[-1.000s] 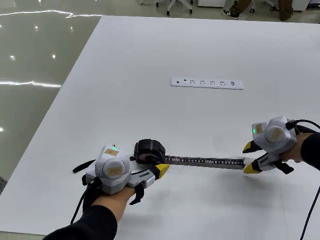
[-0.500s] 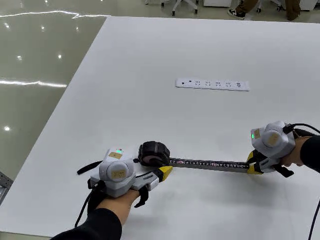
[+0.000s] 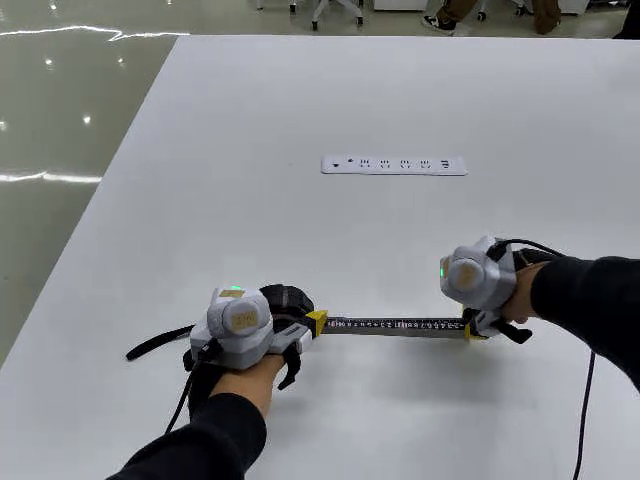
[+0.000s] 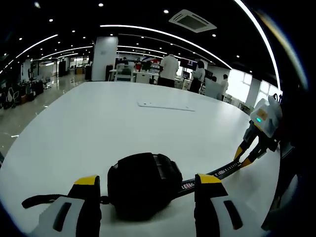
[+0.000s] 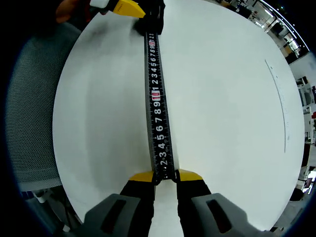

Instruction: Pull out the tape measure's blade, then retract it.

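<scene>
Since a second ago my right claw has gone from spread to pinched on the tip of the blade, which lies drawn out along the white desk. My left claw stands wide, straddling the black tape measure case.

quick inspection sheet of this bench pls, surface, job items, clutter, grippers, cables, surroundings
surface: white table, no marks seen.
job's things: black tape measure case on the table, blade drawn out flat across it.
clutter: white power strip farther back, apart from the work.
grippers: left gripper has a jaw either side of the case, contact unclear; right gripper pinches the blade's end.
cables: black cable trails below the right arm; black strap by the left gripper.
surroundings: glossy floor beside the table; people beyond its far end.
</scene>
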The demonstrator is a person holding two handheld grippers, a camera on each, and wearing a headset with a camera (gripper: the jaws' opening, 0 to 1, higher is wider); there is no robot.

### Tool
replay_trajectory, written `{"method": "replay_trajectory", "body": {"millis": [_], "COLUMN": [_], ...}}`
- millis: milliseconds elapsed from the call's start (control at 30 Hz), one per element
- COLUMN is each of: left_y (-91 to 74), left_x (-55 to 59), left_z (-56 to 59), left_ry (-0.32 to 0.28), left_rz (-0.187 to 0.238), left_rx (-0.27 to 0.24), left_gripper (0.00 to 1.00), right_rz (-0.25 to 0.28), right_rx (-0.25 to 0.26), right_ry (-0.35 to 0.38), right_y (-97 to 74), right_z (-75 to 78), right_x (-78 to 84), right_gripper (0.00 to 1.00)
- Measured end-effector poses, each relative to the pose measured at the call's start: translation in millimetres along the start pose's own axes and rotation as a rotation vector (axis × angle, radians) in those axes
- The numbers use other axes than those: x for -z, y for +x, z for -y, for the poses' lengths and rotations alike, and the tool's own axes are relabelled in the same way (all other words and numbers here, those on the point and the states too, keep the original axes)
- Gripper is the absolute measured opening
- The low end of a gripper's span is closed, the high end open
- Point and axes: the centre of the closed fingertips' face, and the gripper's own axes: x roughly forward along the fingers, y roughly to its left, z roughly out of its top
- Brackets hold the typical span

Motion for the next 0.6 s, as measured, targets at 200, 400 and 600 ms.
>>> {"method": "replay_trajectory", "body": {"millis": [200,400,600], "left_y": [6.4,7.8,7.0], "left_x": [1.6,4.3,5.0], "left_z": [-4.3,-3.5,-4.9], "left_ry": [0.028,0.076,0.071], "left_rz": [-0.03,-0.071,-0.067], "left_rx": [-0.046,-0.071,-0.064], "left_gripper": [0.64,0.59,0.58], "right_rz": [-0.007,0.039,0.055], "right_rx": [-0.007,-0.016,-0.016], "right_ry": [0.03,0.037,0.045], "right_y": [-0.8,-1.2,-0.2], "right_z": [1.0,0.7,1.1], "right_x": [0.9,2.8,1.4], "right_gripper": [0.12,0.11,0.11]}}
